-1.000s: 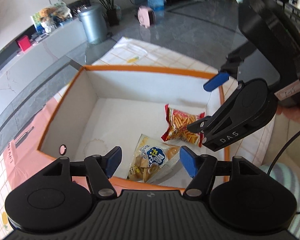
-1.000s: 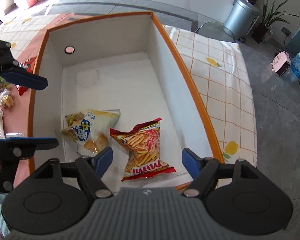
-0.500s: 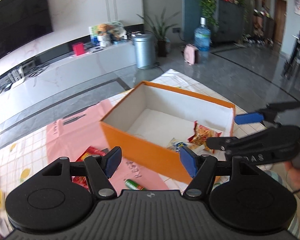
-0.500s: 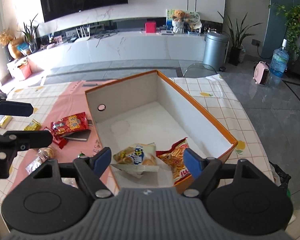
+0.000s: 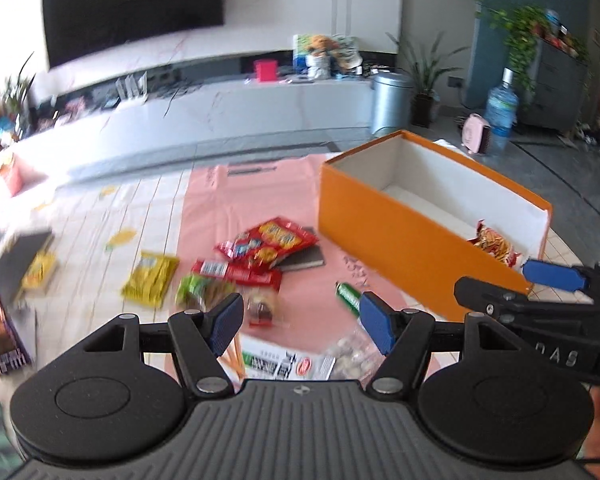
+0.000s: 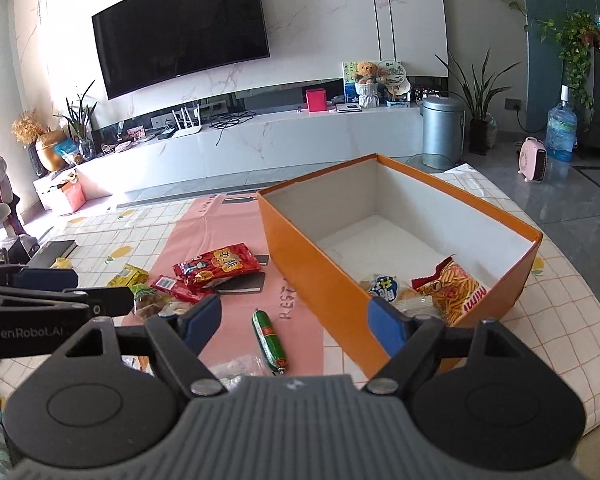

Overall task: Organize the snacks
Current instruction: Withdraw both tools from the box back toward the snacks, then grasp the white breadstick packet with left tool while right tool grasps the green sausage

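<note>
Your left wrist view is smeared by motion — the yellow packet (image 5: 150, 283) and the green packet (image 5: 198, 294) carry print you cannot read. The white packet (image 5: 284, 364) is half hidden behind your left gripper (image 5: 300, 322). The orange box (image 5: 400, 236) wall hides most of the red chip bag (image 5: 494, 246) — only its top shows.

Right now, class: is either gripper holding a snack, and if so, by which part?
Nothing is held. The left gripper and the right gripper both have open, empty jaws above the table.
</note>
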Motion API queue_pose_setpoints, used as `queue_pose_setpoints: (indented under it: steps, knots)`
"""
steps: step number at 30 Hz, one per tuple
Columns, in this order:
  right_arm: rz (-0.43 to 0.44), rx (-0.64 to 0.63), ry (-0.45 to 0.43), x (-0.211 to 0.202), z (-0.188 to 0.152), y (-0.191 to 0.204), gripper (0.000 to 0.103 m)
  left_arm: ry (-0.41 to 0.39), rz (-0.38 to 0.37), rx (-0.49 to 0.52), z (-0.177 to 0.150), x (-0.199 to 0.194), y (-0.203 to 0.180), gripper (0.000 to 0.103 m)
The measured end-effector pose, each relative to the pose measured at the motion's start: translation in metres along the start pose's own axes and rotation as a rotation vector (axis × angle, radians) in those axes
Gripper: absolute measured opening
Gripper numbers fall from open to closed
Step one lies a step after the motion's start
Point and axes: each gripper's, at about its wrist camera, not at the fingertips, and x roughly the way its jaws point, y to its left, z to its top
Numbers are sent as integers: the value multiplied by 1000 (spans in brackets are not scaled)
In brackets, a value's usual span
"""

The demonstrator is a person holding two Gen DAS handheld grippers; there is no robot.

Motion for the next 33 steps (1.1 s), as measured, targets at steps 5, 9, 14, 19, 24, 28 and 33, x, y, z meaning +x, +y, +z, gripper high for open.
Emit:
queue_pose_setpoints:
  steps: [5,9,14,19,24,28,33]
  knots:
    - [3,-24,79,26,-25,14,72,83,-11,-164,-26,16,31,78]
    - [-16,-32,145,50,-36,14,71,120,-17,-264,-41,31,48,78]
    - [-30,-42,187,76,-38,15,65,177,-26,-358,-47,53,56,80]
    - [-27,-83,205,103,-29,17,61,237,9,-424,-47,77,62,86]
    - [-1,-139,227,133,-18,20,57,296,30,-504,-43,96,68,87]
    - [24,-166,246,154,-15,22,53,334,67,-541,-39,109,67,87]
    - [51,-129,279,172,-16,17,47,392,130,-550,-35,125,64,87]
